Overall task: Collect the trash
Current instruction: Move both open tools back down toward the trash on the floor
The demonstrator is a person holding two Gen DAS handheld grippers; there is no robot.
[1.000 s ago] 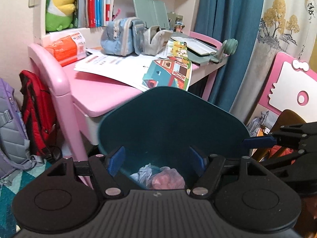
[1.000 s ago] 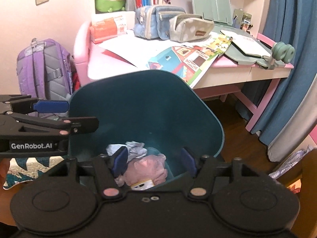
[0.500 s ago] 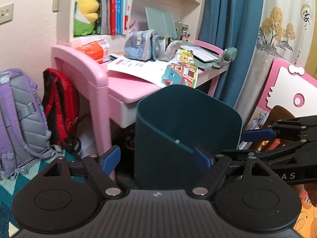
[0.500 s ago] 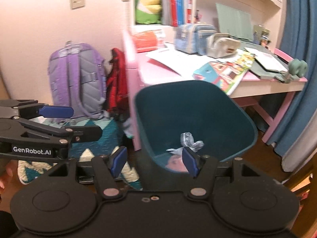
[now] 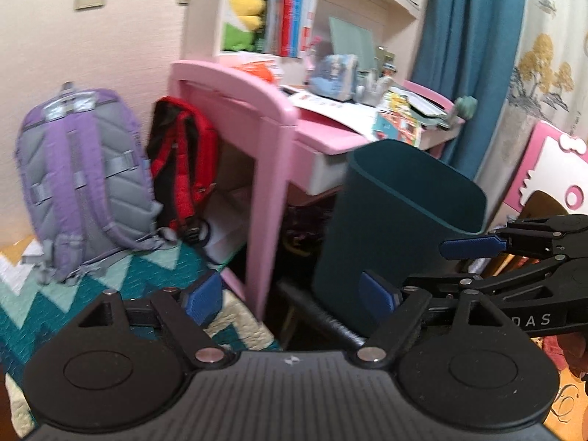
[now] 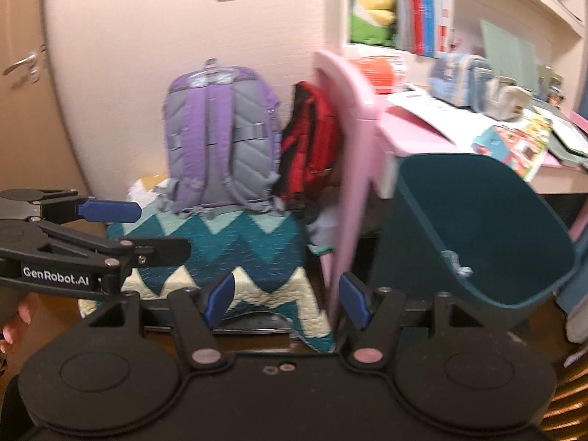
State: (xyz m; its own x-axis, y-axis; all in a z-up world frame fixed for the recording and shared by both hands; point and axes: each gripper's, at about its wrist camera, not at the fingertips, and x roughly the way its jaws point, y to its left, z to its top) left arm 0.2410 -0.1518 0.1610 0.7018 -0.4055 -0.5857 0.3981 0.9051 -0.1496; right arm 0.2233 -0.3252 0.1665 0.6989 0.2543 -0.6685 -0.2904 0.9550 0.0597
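Left tongs (image 5: 294,296): jaws apart, nothing between them; they have just been opening wider.
Right tongs (image 6: 288,299): jaws apart, empty.
Change, left view: a second ago the tongs looked down into the teal bin (image 5: 400,220) with its trash in sight. Now the bin stands at 3 o'clock of the tongs, outer wall facing the camera, contents hidden.
Change, right view: the bin (image 6: 477,228) has shifted from centre to 3 o'clock. The purple backpack (image 6: 220,139) and red bag (image 6: 308,139) now sit at 12 o'clock, on the zigzag quilt (image 6: 235,253).
Trash: one pale crumpled scrap (image 6: 455,262) shows low inside the bin; the rest is hidden.
Bench (image 5: 257,110): pink, beside the bin.
Cut off: bin base behind the tongs; right edge of the bench.
Hard to make out: both views are blurred; items on the bench and shelf cannot be read.
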